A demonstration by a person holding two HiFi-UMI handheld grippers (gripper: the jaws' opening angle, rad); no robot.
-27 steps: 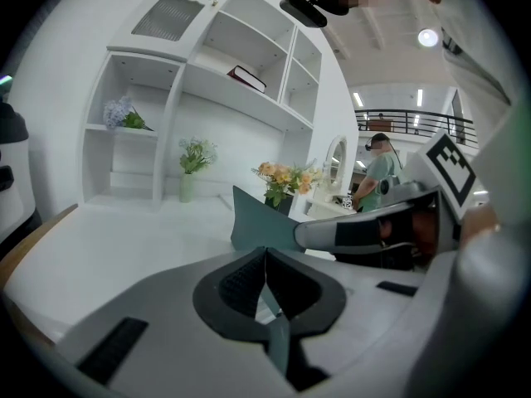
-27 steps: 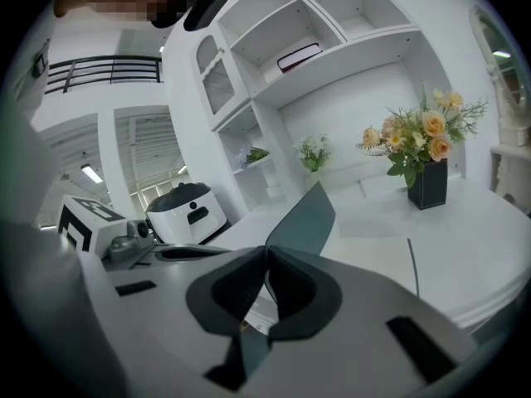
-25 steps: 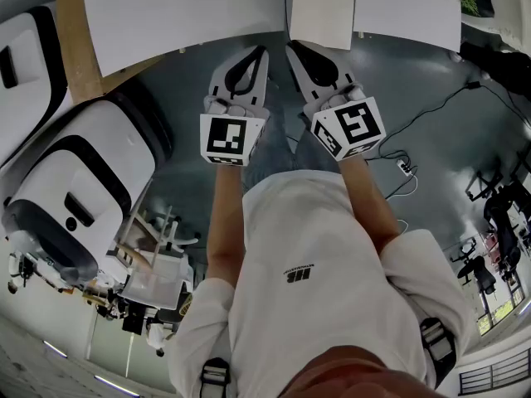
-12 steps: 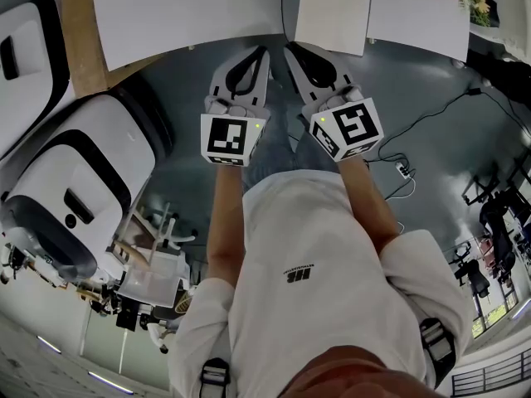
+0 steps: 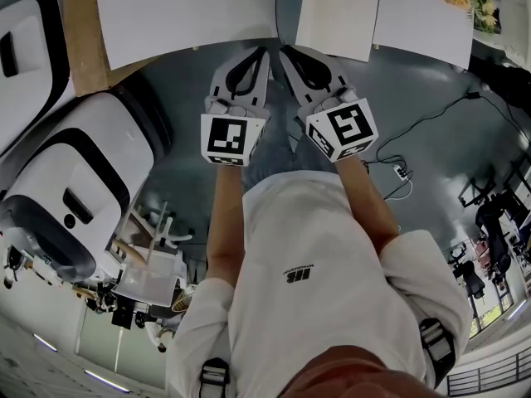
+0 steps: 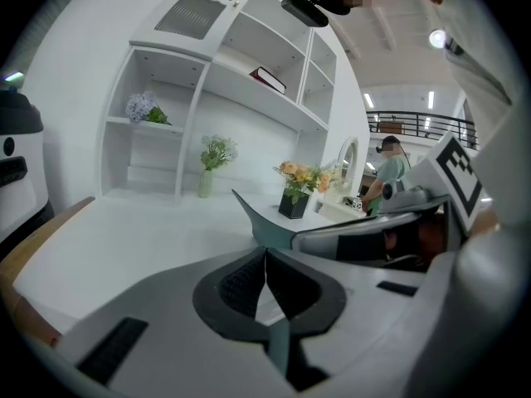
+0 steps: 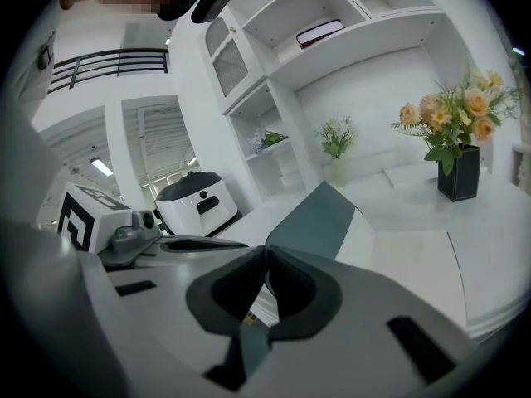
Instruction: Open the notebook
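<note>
1. Nearest: the two grippers sit side by side just short of the near edge of the table (image 5: 182, 15), both aimed toward the far side. The left gripper (image 6: 265, 264) has its pads pressed flat together with nothing between them. Its tips are just left of the right one's, close but apart.
2. The right gripper (image 7: 265, 259) has its jaws clamped together on a thin sheet, the near edge of the notebook (image 5: 336, 15). From the pad tips a grey-green leaf (image 7: 314, 218) rises, tilting far and to the right.
3. Notebook position: near part of the table, right of centre. From above it reads as a white panel that starts at the right gripper's tips and spreads right and far. Its near edge overhangs the table's near edge, so that part is lifted and tilted, not lying flat. The long axis appears to run near to far, but the top of the head view cuts it off.
4. Governing relation: the notebook lies right and far of the pinch point, with the right hand on it and the left beside it, idle. Judgement: the opening swing has to pivot about the spine, and I cannot tell which side the spine is on. A dark grey band along the panel's left side may be the raised leaf seen edge-on, which is unconfirmed.
5. Far: flowers in a dark vase (image 7: 459, 171) stand at far right, and a white shelf unit (image 6: 166, 123) lines the far wall. Both are well apart from the notebook.
</note>
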